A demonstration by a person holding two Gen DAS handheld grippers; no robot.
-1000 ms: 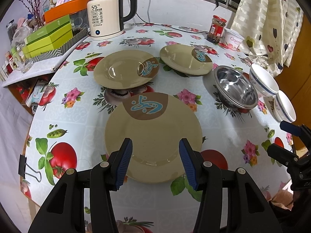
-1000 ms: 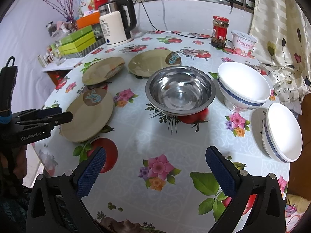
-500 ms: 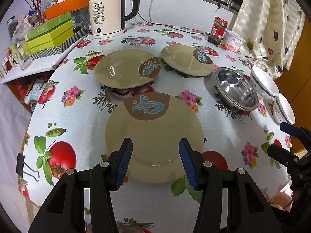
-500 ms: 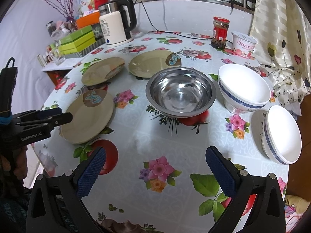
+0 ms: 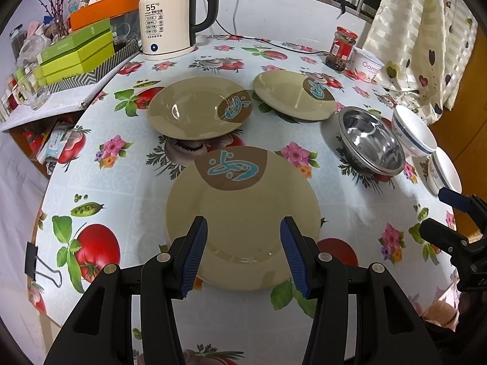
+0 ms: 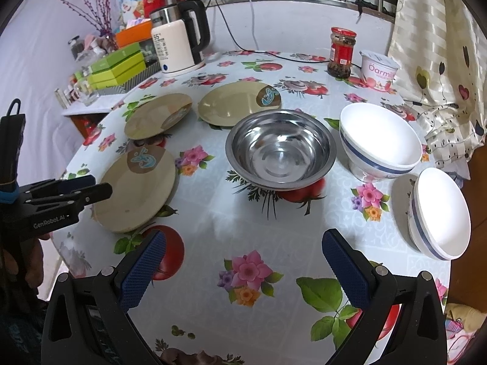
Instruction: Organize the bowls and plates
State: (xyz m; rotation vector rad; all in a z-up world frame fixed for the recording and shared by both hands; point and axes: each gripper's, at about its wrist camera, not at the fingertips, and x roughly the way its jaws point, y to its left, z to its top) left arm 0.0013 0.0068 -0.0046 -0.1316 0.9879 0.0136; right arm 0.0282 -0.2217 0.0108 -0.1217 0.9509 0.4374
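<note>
Your left wrist camera looks forward and down along its fingers from the near left edge of the table (image 5: 91, 182), close above the nearest plate (image 5: 243, 213). Your right wrist camera looks the same way from further right, with the steel bowl (image 6: 281, 152) ahead. Both views share the plates, bowls and kettle (image 5: 170, 21), and each glimpses the other gripper at its side.

Shiny metal bowl (image 6: 280, 152), glossy glazed plates (image 5: 243, 216), smooth plastic tablecloth (image 6: 274, 228).

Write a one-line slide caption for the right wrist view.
Open right hand-held gripper over a floral table with three plates, a steel bowl and two white bowls.
</note>
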